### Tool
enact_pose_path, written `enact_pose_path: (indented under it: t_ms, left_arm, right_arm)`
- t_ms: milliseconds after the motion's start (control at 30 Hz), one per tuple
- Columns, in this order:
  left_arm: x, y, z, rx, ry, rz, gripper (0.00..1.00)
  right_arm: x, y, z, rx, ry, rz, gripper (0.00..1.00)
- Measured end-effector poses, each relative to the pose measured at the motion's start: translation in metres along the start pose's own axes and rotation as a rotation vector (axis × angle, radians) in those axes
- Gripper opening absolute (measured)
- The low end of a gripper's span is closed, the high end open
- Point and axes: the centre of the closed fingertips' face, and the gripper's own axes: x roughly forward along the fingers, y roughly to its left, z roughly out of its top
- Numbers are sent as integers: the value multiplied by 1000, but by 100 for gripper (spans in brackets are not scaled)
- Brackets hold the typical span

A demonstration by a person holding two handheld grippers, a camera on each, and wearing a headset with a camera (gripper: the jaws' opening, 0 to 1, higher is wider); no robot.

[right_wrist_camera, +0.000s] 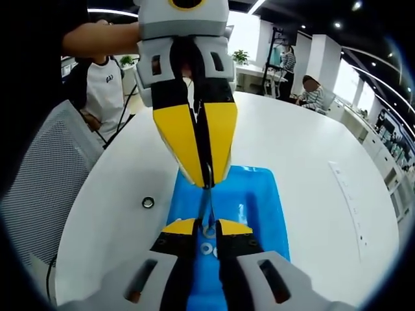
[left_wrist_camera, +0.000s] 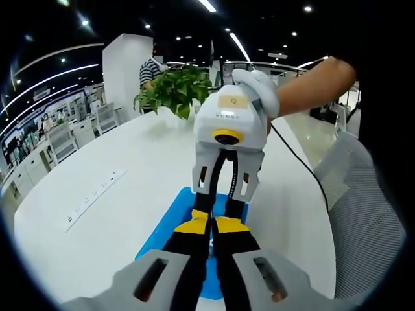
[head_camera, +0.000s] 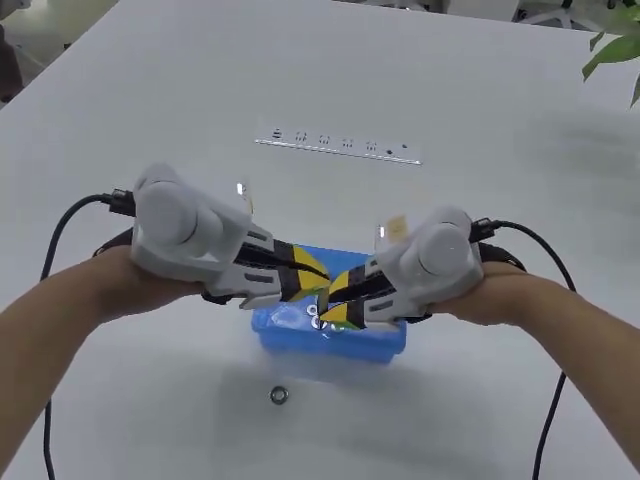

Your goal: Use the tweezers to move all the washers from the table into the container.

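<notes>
Your left gripper (left_wrist_camera: 211, 225) and right gripper (right_wrist_camera: 207, 227) are clenching tweezers (right_wrist_camera: 207, 194) over the container (right_wrist_camera: 259, 194): two washers (right_wrist_camera: 209, 231) lying inside, one washer (head_camera: 279, 395) waiting on the desk (head_camera: 450, 100).

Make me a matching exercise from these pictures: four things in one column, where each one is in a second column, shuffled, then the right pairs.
Things:
1. loose washer
2. power strip
3. plant
4. tweezers

Places:
A. beyond the blue container, farther from the person
B. pinched between yellow jaws
C. on the white table, nearer the person than the blue container
D. upper right corner of the head view

Pairs: 1-C, 2-A, 3-D, 4-B
</notes>
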Motion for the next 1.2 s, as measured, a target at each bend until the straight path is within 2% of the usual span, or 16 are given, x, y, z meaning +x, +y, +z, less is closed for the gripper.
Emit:
enact_pose_path:
  t_ms: [333, 600, 1200]
  left_arm:
    - [-2, 2, 4, -6, -5, 8, 5]
    - [-6, 1, 8, -9, -3, 17, 5]
    - [-15, -3, 17, -6, 2, 29, 5]
  right_arm:
    - [-10, 3, 2, 25, -9, -20, 21]
    - [-23, 4, 1, 58, -10, -61, 28]
    - [-51, 17, -9, 168, -28, -152, 53]
